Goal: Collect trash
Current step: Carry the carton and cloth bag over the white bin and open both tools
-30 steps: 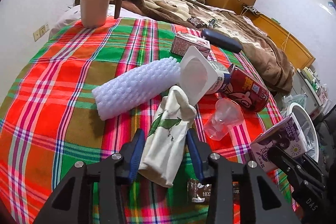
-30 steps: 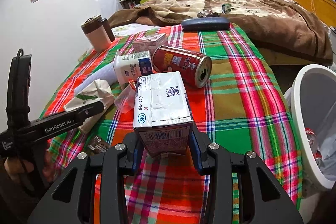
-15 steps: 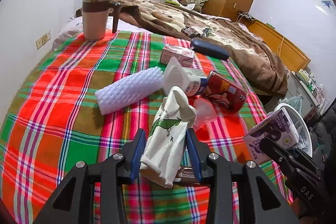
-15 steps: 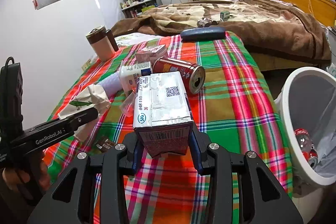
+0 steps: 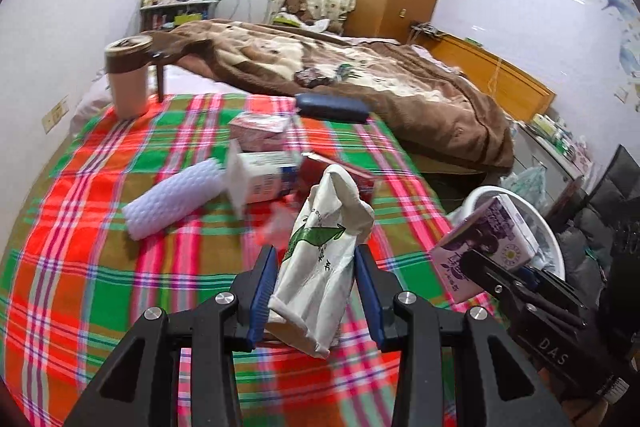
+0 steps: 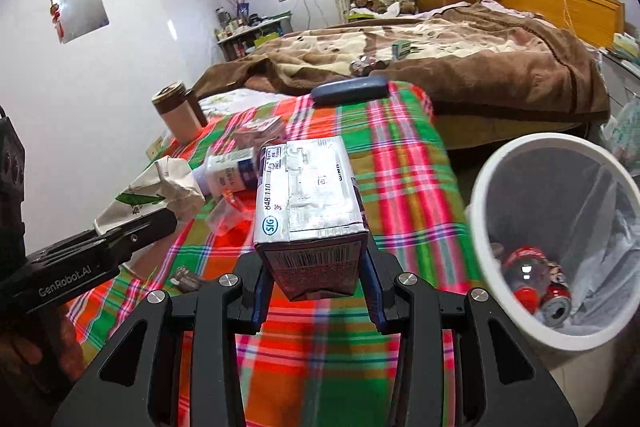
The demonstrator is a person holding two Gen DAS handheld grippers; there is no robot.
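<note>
— Lifted clear of the plaid cloth (image 5: 100, 267) since a second ago: crumpled paper bag (image 5: 320, 267), clamped in the left gripper (image 5: 316, 291), blue pads pressed on both its sides. Raised and swung toward the bin too: purple drink carton (image 6: 312, 219), pinched in the right gripper (image 6: 316, 287).

— Seen from the other side?

— Yes. Carton (image 5: 486, 243) at the right of the left view, just in front of the white bin (image 5: 556, 251). Bag (image 6: 156, 191) at the left of the right view, sticking up from the left tool.

— Bin contents?

— Lined with a clear bag, holding red cans (image 6: 536, 279) at the bottom. Bin rim (image 6: 480, 195) beside the bed edge, right of the carton, not yet under it.

— Left on the cloth?

— White textured roll (image 5: 172, 203), lying beside a white-and-blue milk carton (image 5: 260, 179) on its side. Pink box (image 5: 258, 129) behind that. Red can (image 5: 340, 175) mostly hidden behind the bag. Clear plastic cup (image 6: 224, 215) near the milk carton. Small dark wrapper (image 6: 186, 279) close to the near edge. Dark blue case (image 5: 332, 107) at the far end, against the brown blanket (image 5: 400, 87). Brown-lidded mug (image 5: 128, 79) standing upright at the far left corner.

— Sharpness?

— Blurred through the middle of the cloth; labels unreadable there.
</note>
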